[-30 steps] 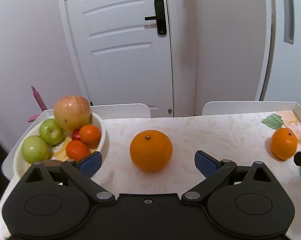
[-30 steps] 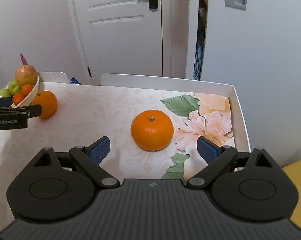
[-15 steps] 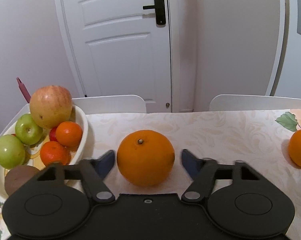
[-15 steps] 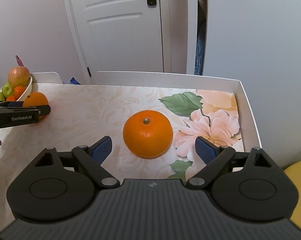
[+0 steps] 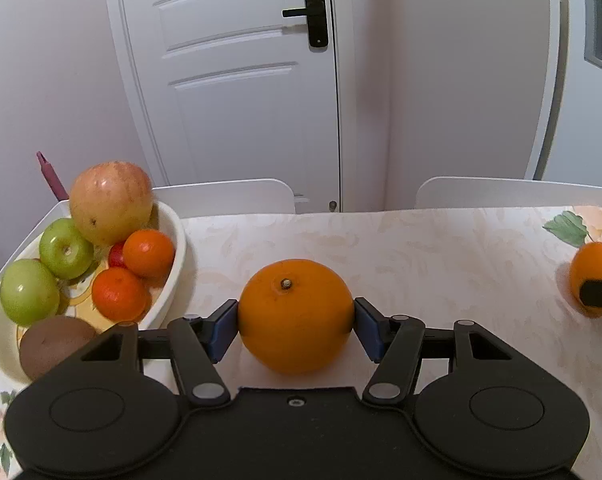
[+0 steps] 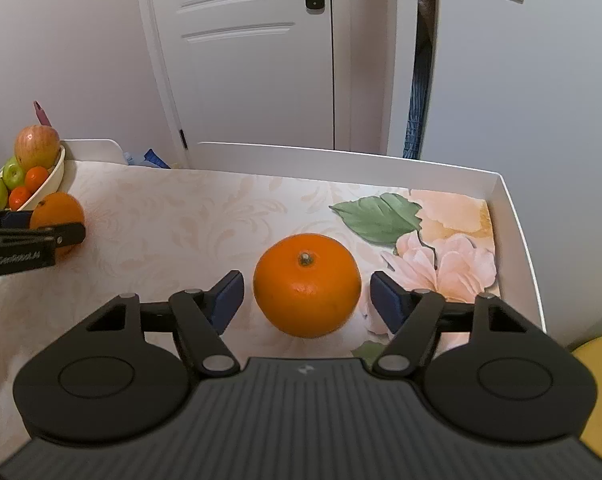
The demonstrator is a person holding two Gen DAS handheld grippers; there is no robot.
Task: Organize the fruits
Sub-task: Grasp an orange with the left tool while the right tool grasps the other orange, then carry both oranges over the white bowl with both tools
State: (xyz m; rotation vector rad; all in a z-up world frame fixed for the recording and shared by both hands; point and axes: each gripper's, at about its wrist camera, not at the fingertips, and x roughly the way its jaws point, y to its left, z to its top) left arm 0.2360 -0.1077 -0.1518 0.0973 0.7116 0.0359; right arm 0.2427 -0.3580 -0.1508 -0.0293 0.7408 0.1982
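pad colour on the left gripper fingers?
Blue pads on black arms; clearest in the left wrist view.

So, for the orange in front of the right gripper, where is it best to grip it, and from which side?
Grip the orange at its widest middle, coming level from the front, as the right gripper is. Its stem points up and it sits steady on the table, so the pads meet its round sides evenly.

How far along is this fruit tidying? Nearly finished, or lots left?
Most of it looks done: apples, small oranges and a kiwi already sit in the white bowl. In hand: the left gripper has its jaws pressed on one large orange. Left: the right gripper, jaws open, flanks the second orange.
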